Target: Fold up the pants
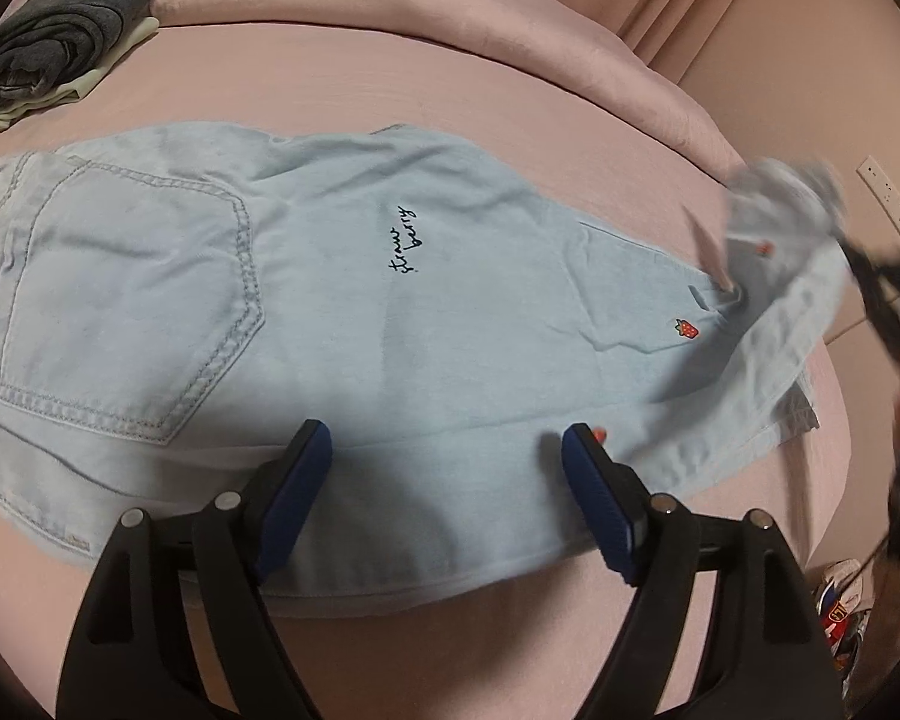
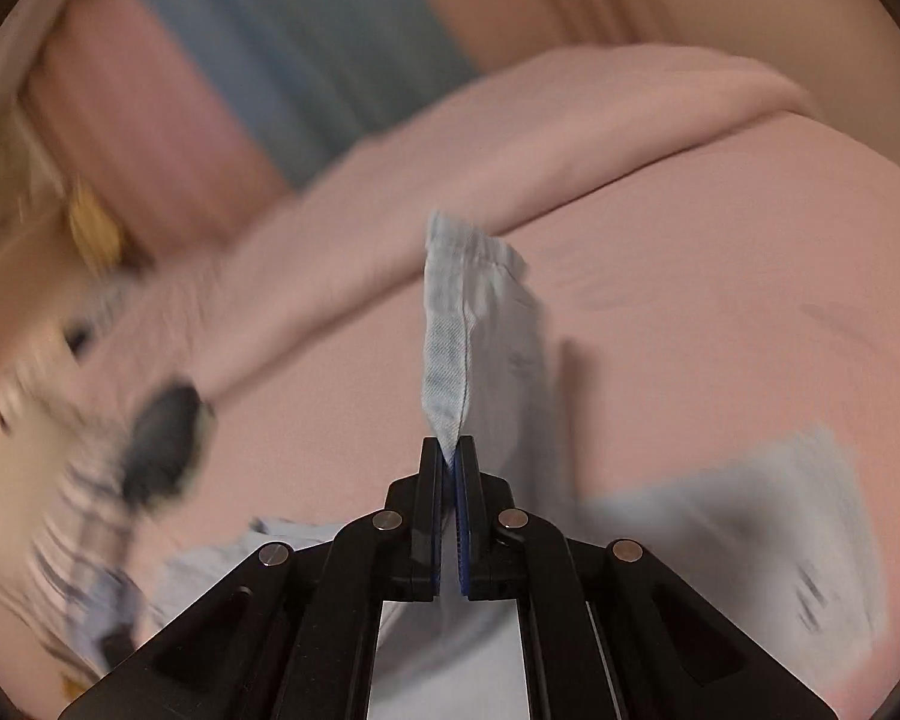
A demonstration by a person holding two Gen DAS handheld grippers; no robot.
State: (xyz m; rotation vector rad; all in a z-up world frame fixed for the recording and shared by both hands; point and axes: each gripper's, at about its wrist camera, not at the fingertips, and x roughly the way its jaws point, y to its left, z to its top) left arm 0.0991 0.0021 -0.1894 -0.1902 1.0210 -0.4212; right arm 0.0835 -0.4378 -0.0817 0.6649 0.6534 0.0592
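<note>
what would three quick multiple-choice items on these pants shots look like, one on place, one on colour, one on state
1. Where does the dark grey folded garment lie relative to the pants in the left wrist view?
A. upper left of them
B. on top of them
C. lower right of them

2. What colour is the bed sheet?
A. white
B. pink
C. green

3. How does the right gripper stand?
A. wide open over the sheet
B. shut on a plastic bag
C. shut on a hem of the pants

Answers: 1 A, it sits by the top left edge, clear of the denim. 2 B, pink all round the pants. 3 C, jaws pinch a lifted light blue hem.
</note>
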